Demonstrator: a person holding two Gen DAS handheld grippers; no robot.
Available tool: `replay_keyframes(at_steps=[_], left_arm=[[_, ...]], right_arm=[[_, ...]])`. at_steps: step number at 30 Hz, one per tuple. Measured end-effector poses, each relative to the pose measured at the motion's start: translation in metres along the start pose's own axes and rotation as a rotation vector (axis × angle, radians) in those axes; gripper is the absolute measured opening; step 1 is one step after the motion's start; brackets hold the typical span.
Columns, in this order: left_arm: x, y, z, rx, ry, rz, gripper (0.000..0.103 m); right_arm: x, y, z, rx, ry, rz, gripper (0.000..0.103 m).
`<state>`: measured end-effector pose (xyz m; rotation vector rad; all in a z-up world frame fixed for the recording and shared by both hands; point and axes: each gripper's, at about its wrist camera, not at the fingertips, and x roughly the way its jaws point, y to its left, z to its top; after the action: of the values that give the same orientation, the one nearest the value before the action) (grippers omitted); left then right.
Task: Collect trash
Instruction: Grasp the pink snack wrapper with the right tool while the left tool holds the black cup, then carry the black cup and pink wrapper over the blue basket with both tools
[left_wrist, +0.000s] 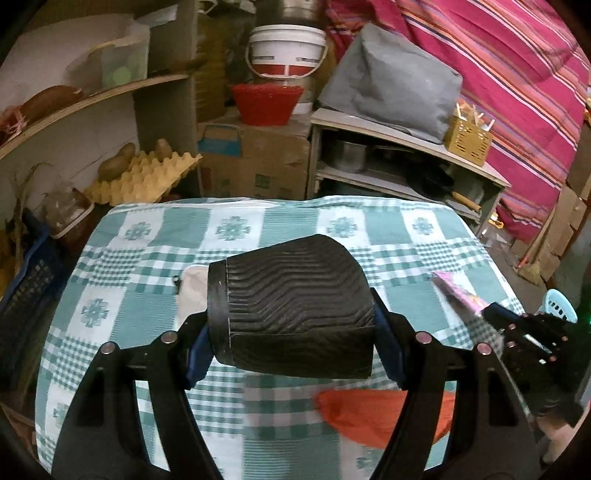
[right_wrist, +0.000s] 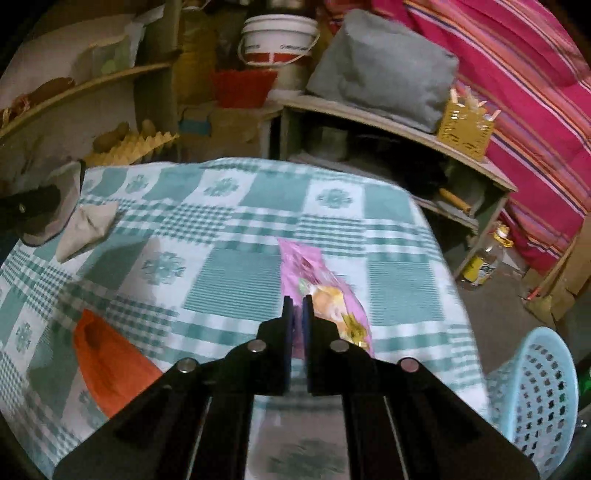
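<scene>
gripping a black ribbed paper cup (left_wrist: 291, 302) lying on its side, the left gripper (left_wrist: 291, 332) has its blue pads (left_wrist: 197, 354) pressed against the cup's two ends, above the checked tablecloth (left_wrist: 147, 266). right gripper (right_wrist: 298, 306): fingers nearly together, pinching the near end of a pink snack wrapper (right_wrist: 321, 291); the wrapper's far end points away over the cloth. whether that wrapper touches the cloth, cannot tell, blurred.

on the cloth: an orange wrapper (right_wrist: 110, 365) lies to the left of the right gripper, and a crumpled beige paper (right_wrist: 88, 229) near the far left corner. in the left view that beige paper (left_wrist: 192, 291) shows partly behind the cup.

light blue perforated basket (right_wrist: 535, 402) stands off the table's right edge, near the right gripper.

beyond the table: egg tray (left_wrist: 144, 177), cardboard box (left_wrist: 255, 162), red basket (left_wrist: 266, 103), white bucket (left_wrist: 286, 51), grey bag (left_wrist: 391, 81) on a shelf, yellow holder (left_wrist: 467, 140), striped pink cloth (left_wrist: 517, 74).
</scene>
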<state>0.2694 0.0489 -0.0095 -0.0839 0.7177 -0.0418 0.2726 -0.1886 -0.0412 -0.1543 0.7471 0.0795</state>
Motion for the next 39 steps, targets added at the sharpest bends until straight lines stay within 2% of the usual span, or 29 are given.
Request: replay_keyframes(at_steps=[3, 12, 17, 18, 19, 21, 26, 29, 31, 32, 33, 36, 37, 39], left_arm=[[-0.001, -0.017, -0.001, 0.015, -0.002, -0.019, 0.071], [-0.003, -0.079, -0.006, 0.074, -0.008, -0.093, 0.071], [0.001, -0.101, -0.013, 0.118, -0.001, -0.104, 0.071], [0.003, -0.103, -0.016, 0.129, 0.005, -0.100, 0.071], [0.005, -0.105, -0.017, 0.136, 0.010, -0.095, 0.071], [0.009, -0.104, -0.020, 0.144, 0.021, -0.083, 0.071], [0.014, -0.093, -0.017, 0.113, 0.036, -0.077, 0.071], [0.014, -0.087, -0.014, 0.096, 0.037, -0.079, 0.071], [0.015, -0.083, -0.012, 0.082, 0.039, -0.081, 0.071], [0.015, -0.083, -0.012, 0.080, 0.039, -0.080, 0.071], [0.015, -0.082, -0.012, 0.079, 0.038, -0.076, 0.071], [0.016, -0.083, -0.011, 0.078, 0.041, -0.075, 0.071], [0.017, -0.084, -0.012, 0.079, 0.042, -0.073, 0.071], [0.017, -0.084, -0.012, 0.088, 0.039, -0.065, 0.071]], right_arm=[[-0.013, -0.023, -0.004, 0.024, -0.019, -0.023, 0.002], [-0.051, -0.084, -0.021, 0.101, -0.052, -0.057, 0.002], [-0.037, -0.096, -0.033, 0.108, -0.012, -0.047, 0.003], [-0.032, -0.096, -0.034, 0.113, 0.007, -0.043, 0.008], [-0.024, -0.097, -0.035, 0.123, 0.030, -0.035, 0.033], [-0.015, -0.095, -0.036, 0.138, 0.025, -0.034, 0.076], [0.012, -0.087, -0.034, 0.152, 0.059, -0.010, 0.074], [0.032, -0.083, -0.036, 0.138, 0.097, -0.034, 0.073], [0.040, -0.083, -0.038, 0.142, 0.124, -0.017, 0.057], [0.042, -0.083, -0.039, 0.143, 0.133, -0.001, 0.052], [0.041, -0.082, -0.039, 0.148, 0.130, 0.014, 0.042], [0.041, -0.078, -0.039, 0.138, 0.134, 0.005, 0.028], [0.040, -0.077, -0.039, 0.134, 0.135, -0.002, 0.016], [0.037, -0.080, -0.040, 0.150, 0.134, 0.014, 0.009]])
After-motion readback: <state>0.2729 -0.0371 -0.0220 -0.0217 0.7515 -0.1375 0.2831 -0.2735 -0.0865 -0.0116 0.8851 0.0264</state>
